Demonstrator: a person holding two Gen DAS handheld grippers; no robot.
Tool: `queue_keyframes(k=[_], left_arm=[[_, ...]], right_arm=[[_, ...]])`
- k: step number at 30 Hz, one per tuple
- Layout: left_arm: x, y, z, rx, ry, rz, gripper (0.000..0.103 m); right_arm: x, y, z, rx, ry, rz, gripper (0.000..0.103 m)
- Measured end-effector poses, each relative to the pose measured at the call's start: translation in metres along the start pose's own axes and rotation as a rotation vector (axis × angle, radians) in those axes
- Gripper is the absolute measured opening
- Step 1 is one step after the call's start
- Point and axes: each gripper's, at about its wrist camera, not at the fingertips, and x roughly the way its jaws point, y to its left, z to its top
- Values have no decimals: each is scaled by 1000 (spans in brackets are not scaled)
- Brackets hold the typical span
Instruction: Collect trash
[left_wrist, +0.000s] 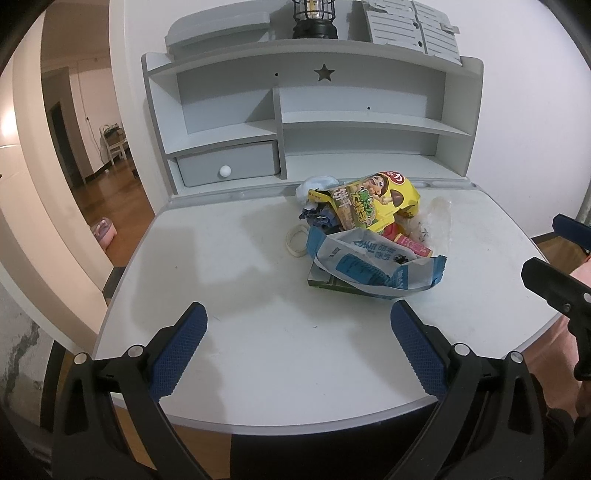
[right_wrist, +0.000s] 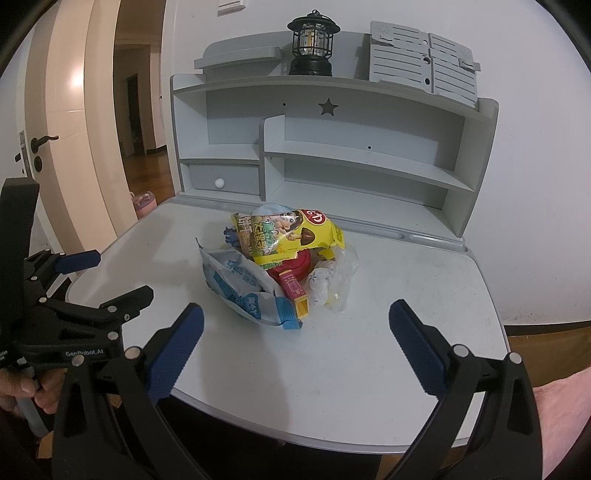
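Note:
A pile of trash lies in the middle of the grey desk (left_wrist: 229, 332): a yellow snack bag (left_wrist: 373, 206) on top, a white and blue wrapper (left_wrist: 365, 264) in front, a pink box (left_wrist: 413, 245), clear plastic (left_wrist: 437, 218), a tape ring (left_wrist: 297, 240). In the right wrist view the yellow bag (right_wrist: 291, 236), the blue wrapper (right_wrist: 243, 288), the pink box (right_wrist: 293, 288) and a red lid (right_wrist: 295, 267) show. My left gripper (left_wrist: 299, 350) is open and empty, short of the pile. My right gripper (right_wrist: 295, 350) is open and empty, also short of it.
A grey shelf unit (left_wrist: 306, 122) with a drawer (left_wrist: 229, 168) stands at the desk's back. A black lantern (right_wrist: 314, 48) and grey folded racks (right_wrist: 421, 62) sit on top. A doorway and wooden floor (left_wrist: 110, 199) lie to the left. The left gripper also shows in the right wrist view (right_wrist: 74, 291).

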Motion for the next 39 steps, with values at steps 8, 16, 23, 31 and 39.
queue_keyframes(k=[8, 16, 23, 31, 39], left_arm=[[1, 1, -1, -2, 1, 2, 97], [1, 1, -1, -3, 2, 0, 97], [4, 1, -3, -2, 0, 2, 97], [11, 1, -3, 1, 17, 5, 97], [32, 33, 3, -49, 58, -70, 97]], right_arm=[[0, 2, -1, -9, 1, 4, 97], [0, 4, -1, -13, 3, 4, 97], [2, 5, -2, -19, 8, 9, 97], [10, 6, -4, -30, 13, 47, 97], [42, 9, -10, -86, 64, 162, 97]])
